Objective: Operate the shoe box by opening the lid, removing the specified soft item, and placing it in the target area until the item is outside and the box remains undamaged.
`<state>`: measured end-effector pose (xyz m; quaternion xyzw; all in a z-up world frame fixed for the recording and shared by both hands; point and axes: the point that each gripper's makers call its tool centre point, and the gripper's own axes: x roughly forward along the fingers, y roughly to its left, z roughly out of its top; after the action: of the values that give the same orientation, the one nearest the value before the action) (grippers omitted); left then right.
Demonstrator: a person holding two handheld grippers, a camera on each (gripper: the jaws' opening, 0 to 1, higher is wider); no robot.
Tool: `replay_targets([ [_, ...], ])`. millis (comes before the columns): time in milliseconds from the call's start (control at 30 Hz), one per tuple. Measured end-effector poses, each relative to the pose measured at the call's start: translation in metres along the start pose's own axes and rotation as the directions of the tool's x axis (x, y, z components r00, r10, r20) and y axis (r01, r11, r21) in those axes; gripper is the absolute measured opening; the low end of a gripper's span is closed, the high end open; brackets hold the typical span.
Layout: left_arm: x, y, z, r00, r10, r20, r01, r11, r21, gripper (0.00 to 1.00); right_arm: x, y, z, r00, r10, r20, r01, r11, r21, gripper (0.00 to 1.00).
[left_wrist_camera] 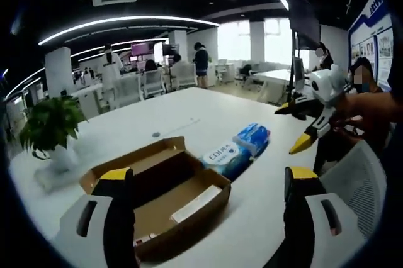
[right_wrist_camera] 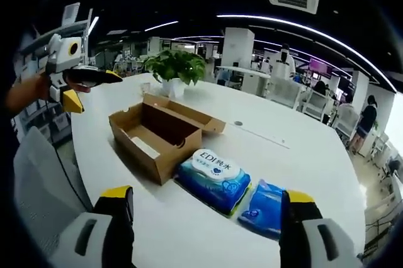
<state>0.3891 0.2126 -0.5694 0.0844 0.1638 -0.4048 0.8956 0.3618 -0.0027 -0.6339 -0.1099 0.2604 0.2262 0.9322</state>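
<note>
1. Left gripper view, far left: potted plant [left_wrist_camera: 49, 126] stands on the white table [left_wrist_camera: 189, 117], near its edge.
2. Right of the plant: brown shoe box [left_wrist_camera: 160, 195], open, flaps folded out. Inside are a pale paper slip and a small item I can't identify.
3. Left gripper [left_wrist_camera: 208, 208] is released, jaws spread wide and nothing between them; its left jaw overlaps the box's near end in the picture, and contact can't be told.
4. Just right of the box: blue-and-white soft wipes pack [left_wrist_camera: 228, 156] lies flat on the table, outside the box, very close to the box corner.
5. Past it: second blue pack [left_wrist_camera: 253, 137], touching or almost touching the first.
6. Far right: right gripper [left_wrist_camera: 296, 126] is held in a hand above the table edge, yellow-tipped jaws apart.
7. Right gripper view, left side: left gripper [right_wrist_camera: 79, 89] is held in a hand off the table edge, jaws parted.
8. Centre-left: plant [right_wrist_camera: 173, 67] behind the open shoe box [right_wrist_camera: 157, 133].
9. Right of the box: wipes pack [right_wrist_camera: 214, 177] just beside the box's near wall, then second blue pack [right_wrist_camera: 264, 208] against it.
10. Right gripper [right_wrist_camera: 208, 214] is released and holds nothing, hovering above the table [right_wrist_camera: 302, 148] with both packs between its jaws in the picture.
</note>
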Motion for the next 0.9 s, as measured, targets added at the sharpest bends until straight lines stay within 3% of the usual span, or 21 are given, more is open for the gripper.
replay_targets([
  [900, -0.064, 0.011, -0.046, 0.994, 0.093, -0.055, -0.097, 0.993, -0.073, 0.99, 0.024, 0.032, 0.026, 0.988, 0.156, -0.023, -0.157, 0.982, -0.106, 0.94],
])
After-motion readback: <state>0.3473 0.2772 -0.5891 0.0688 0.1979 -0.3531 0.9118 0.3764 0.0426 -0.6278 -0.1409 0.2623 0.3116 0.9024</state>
